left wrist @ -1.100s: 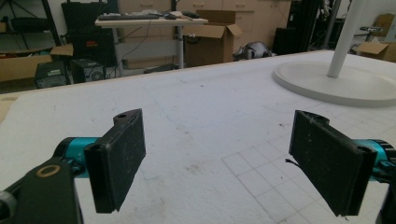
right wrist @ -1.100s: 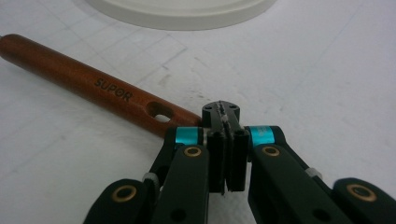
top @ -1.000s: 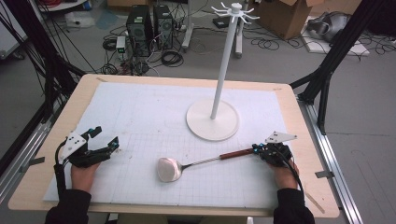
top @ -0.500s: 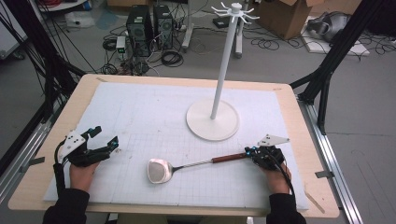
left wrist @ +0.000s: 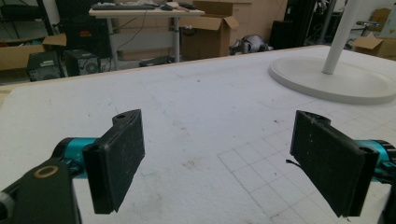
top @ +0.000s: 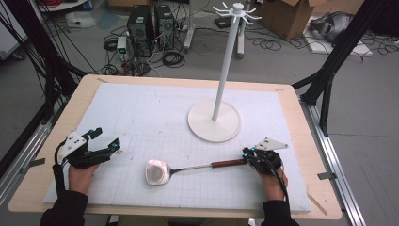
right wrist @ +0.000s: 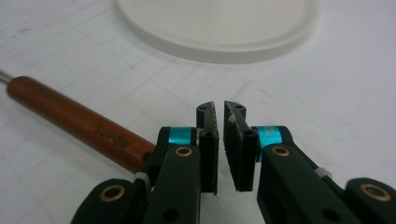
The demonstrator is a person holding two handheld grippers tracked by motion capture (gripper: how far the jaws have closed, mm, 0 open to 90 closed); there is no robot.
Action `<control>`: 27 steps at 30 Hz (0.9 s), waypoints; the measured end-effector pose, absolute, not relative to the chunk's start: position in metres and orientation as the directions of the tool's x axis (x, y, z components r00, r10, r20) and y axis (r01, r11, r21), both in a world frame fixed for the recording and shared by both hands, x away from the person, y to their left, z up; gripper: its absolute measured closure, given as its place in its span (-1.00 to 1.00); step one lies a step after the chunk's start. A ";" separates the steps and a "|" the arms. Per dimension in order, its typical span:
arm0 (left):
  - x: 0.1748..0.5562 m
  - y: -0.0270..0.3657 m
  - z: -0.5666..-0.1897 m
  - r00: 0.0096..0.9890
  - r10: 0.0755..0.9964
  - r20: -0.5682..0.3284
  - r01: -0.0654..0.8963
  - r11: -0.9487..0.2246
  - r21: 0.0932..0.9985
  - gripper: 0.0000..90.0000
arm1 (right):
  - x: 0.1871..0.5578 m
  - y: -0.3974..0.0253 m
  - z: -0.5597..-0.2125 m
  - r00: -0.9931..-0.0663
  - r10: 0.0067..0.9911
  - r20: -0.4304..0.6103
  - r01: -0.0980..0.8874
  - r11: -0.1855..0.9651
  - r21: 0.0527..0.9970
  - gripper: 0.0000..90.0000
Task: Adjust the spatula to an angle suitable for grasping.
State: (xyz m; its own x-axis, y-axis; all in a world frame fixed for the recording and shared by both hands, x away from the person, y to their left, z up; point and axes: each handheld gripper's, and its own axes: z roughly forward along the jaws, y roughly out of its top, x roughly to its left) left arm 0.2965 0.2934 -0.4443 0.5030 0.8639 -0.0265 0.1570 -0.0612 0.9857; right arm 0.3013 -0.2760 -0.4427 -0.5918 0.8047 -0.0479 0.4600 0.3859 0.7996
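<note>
The right hand-held gripper [top: 246,152] sits near the right end of the worktop's front edge, its jaws drawn almost together with only a thin slit between the pads, and nothing lies in that slit. The ladle's [top: 188,168] brown wooden handle [right wrist: 79,123] runs just beside the left jaw in the right gripper view, its end hidden behind the jaw's linkage, so whether it touches there cannot be told. The ladle lies flat on the mat near the middle of the front edge, with its pale bowl [top: 157,171] pointing toward the left side and a thin metal shaft joining bowl to handle. A dark stamp shows on the handle, too blurred to read. The left hand-held gripper [top: 104,143] rests near the front left corner, well apart from the ladle, with its jaws spread wide and bare mat between them. A white gridded mat [top: 141,117] covers most of the light wooden worktop [top: 320,188]. A white stand [top: 215,117] with a round base and a ring of hooks at its top rises toward the far right side. Beyond the far edge, the grey floor carries computer towers [top: 148,23], loose cables and cardboard boxes [top: 282,14].
</note>
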 end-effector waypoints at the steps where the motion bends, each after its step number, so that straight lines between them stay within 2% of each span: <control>1: 0.296 0.293 -0.444 0.503 0.864 -0.025 0.153 -0.061 0.986 -0.60 | 0.298 -0.280 -0.441 -0.565 0.823 -0.055 0.462 0.371 0.806 0.88; 3: 0.296 0.293 -0.443 0.508 0.861 -0.028 0.153 -0.058 0.986 -0.60 | 0.291 -0.290 -0.439 -0.517 0.854 -0.055 0.472 0.338 0.814 0.99; 7: 0.295 0.290 -0.443 0.519 0.854 -0.026 0.154 -0.064 0.986 -0.60 | 0.279 -0.303 -0.446 -0.456 0.889 -0.033 0.522 0.297 0.800 0.99; 16: 0.295 0.285 -0.442 0.532 0.847 -0.023 0.156 -0.072 0.985 -0.59 | 0.274 -0.280 -0.450 -0.496 0.868 -0.039 0.542 0.344 0.767 0.99; 18: 0.294 0.285 -0.441 0.535 0.845 -0.021 0.155 -0.074 0.985 -0.59 | 0.274 -0.272 -0.450 -0.489 0.869 -0.073 0.541 0.368 0.757 0.99; 27: 0.295 0.280 -0.437 0.552 0.834 -0.019 0.158 -0.083 0.984 -0.59 | 0.280 -0.251 -0.450 -0.517 0.854 -0.050 0.536 0.369 0.759 0.99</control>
